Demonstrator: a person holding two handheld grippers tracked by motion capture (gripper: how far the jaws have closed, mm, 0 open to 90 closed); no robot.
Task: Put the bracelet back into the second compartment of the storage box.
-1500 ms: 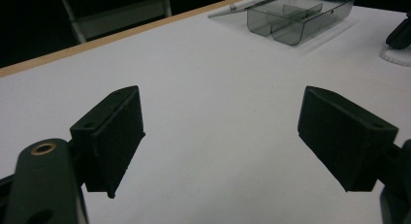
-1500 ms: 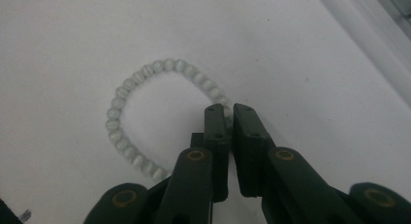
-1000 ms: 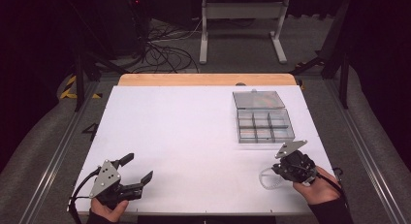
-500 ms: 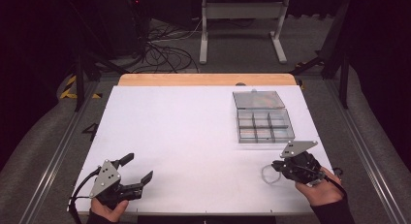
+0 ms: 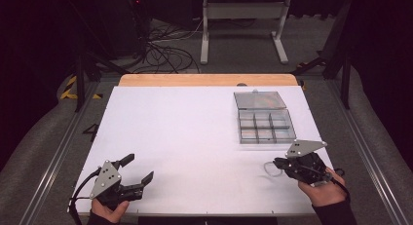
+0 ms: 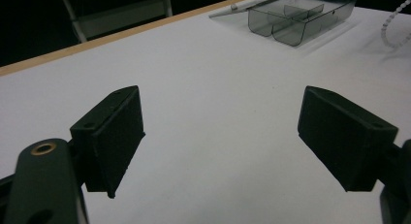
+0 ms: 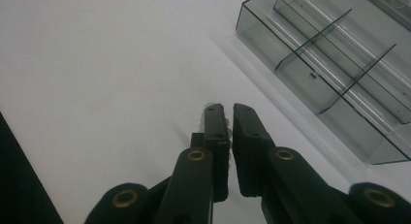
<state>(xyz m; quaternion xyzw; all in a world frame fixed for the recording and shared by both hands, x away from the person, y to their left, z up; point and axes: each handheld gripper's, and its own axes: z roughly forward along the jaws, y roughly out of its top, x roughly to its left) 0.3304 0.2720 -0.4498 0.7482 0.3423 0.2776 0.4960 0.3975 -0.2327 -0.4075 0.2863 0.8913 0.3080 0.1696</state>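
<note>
My right gripper [image 5: 277, 163] hovers near the table's right front, held in a hand. Its jaws are shut on a pale, translucent beaded loop [image 5: 269, 170] that hangs from the tips toward the left. In the right gripper view the jaws [image 7: 228, 115] are pressed together, with small beads [image 7: 210, 107] peeking out at the tips. My left gripper [image 5: 140, 167] rests at the left front of the table, open, with nothing between its pads [image 6: 114, 136]. The beaded loop [image 6: 395, 23] also shows far off in the left gripper view.
A clear compartment box [image 5: 265, 125] with its lid [image 5: 259, 100] folded back stands at the right rear of the white table [image 5: 185, 132]. The same box [image 7: 339, 64] lies just beyond my right jaws. A wooden strip [image 5: 207, 80] edges the far side.
My right gripper has risen a little and shifted slightly right, carrying the beaded loop off the table. The left gripper has stayed in place.
</note>
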